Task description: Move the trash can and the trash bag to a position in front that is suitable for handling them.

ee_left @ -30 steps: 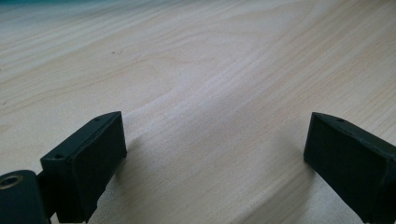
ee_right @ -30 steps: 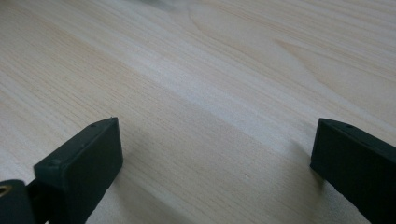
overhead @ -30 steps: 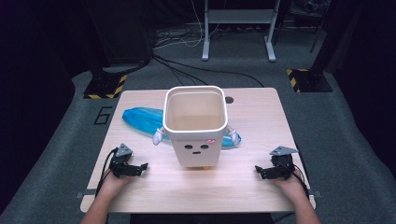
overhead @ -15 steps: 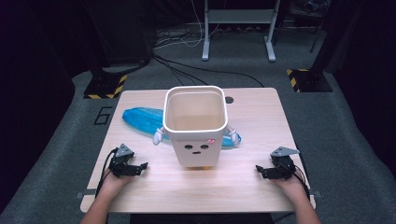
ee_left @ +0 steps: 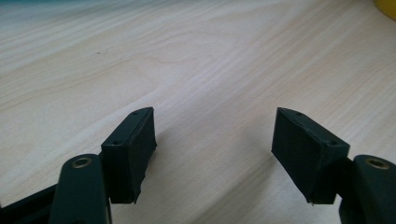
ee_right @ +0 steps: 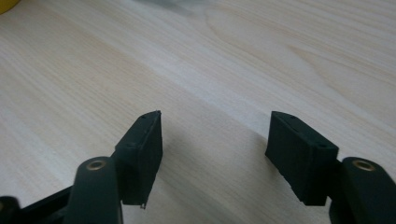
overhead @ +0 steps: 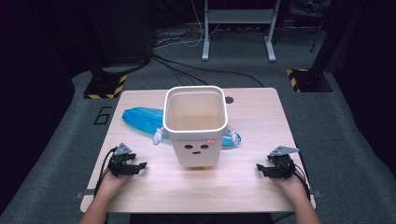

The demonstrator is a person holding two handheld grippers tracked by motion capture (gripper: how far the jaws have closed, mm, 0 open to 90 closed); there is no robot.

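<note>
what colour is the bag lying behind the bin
Blue. The bag lies on the table behind the white bin, clearest in the high view.

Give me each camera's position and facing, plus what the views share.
High view: above the person's side, facing forward and down on the table, bin and blue bag; both forearms, left gripper, right gripper.
Left gripper view: rides the left gripper, looks along its open fingers at bare wood.
Right gripper view: likewise, open fingers.
Shared: the wooden tabletop.
</note>
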